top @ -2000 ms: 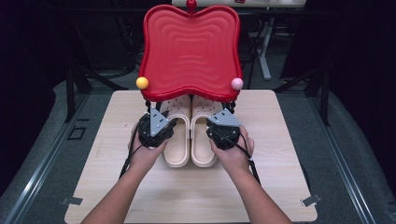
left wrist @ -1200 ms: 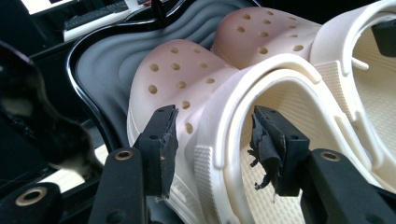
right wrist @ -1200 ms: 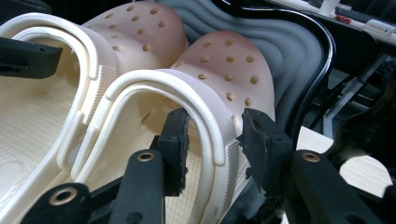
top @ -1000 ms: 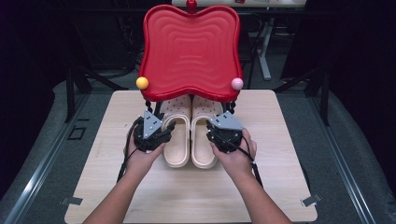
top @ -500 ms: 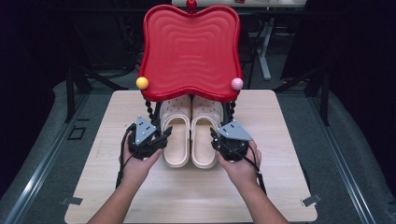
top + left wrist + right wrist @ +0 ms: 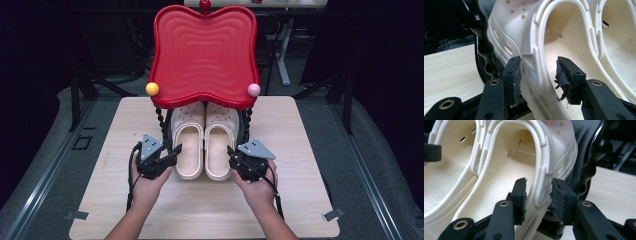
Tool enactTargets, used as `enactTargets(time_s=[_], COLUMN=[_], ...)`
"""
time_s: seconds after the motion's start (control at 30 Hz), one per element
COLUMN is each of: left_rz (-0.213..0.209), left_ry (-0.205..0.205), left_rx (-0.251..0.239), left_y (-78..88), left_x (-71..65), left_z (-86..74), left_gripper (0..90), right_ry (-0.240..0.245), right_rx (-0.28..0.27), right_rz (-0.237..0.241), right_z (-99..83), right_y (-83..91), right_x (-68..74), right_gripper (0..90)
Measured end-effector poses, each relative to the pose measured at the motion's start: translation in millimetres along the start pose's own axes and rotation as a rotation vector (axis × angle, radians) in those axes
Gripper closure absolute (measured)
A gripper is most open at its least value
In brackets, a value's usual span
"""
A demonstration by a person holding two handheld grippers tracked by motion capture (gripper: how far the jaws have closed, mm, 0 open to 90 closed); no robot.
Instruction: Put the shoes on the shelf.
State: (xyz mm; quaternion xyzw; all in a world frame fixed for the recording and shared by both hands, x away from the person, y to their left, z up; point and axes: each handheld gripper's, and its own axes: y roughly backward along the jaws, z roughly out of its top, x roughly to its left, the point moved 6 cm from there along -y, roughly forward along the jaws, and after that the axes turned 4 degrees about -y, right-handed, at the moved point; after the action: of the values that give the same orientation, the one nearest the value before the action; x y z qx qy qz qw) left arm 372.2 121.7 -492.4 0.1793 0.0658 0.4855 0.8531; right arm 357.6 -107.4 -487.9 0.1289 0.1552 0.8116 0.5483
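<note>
Two cream clogs stand side by side, toes tucked under a red stand (image 6: 204,55). My left gripper (image 6: 172,152) straddles the outer wall of the left clog (image 6: 190,145) near the heel. In the left gripper view its jaws (image 6: 537,75) have just been closing: one pad lies by the strap rivet, the other stands apart inside the left clog (image 6: 564,37). My right gripper (image 6: 234,155) straddles the outer wall of the right clog (image 6: 220,145). Its jaws (image 6: 539,192) have also been closing, with small gaps left beside the wall of the right clog (image 6: 511,165).
The red stand rests on black twisted legs (image 6: 160,122) at either side of the clogs, with a yellow ball (image 6: 152,88) and a pink ball (image 6: 254,90) at its front corners. The wooden table (image 6: 300,130) has bare room left, right and in front.
Both hands have drawn back toward the near edge and sunk to the clogs' heel sides. The jaws of both grippers stand narrower. The clogs have not moved.
</note>
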Motion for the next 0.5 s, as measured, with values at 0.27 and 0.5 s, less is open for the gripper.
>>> enactTargets(time_s=[0.27, 0.5], left_rz=[0.010, 0.008], left_ry=[0.019, 0.025], left_rx=[-0.001, 0.006], left_y=[-2.9, -6.7], left_x=[-1.2, -0.7], left_z=[-4.0, -0.2], left_gripper=[63.4, 67.0], right_ry=[-0.025, -0.045], right_rx=[-0.011, -0.029], right_rz=[-0.005, -0.012], right_z=[-4.3, 1.4], right_y=[-2.5, -4.2], right_x=[2.9, 1.4], right_gripper=[70.5, 73.6])
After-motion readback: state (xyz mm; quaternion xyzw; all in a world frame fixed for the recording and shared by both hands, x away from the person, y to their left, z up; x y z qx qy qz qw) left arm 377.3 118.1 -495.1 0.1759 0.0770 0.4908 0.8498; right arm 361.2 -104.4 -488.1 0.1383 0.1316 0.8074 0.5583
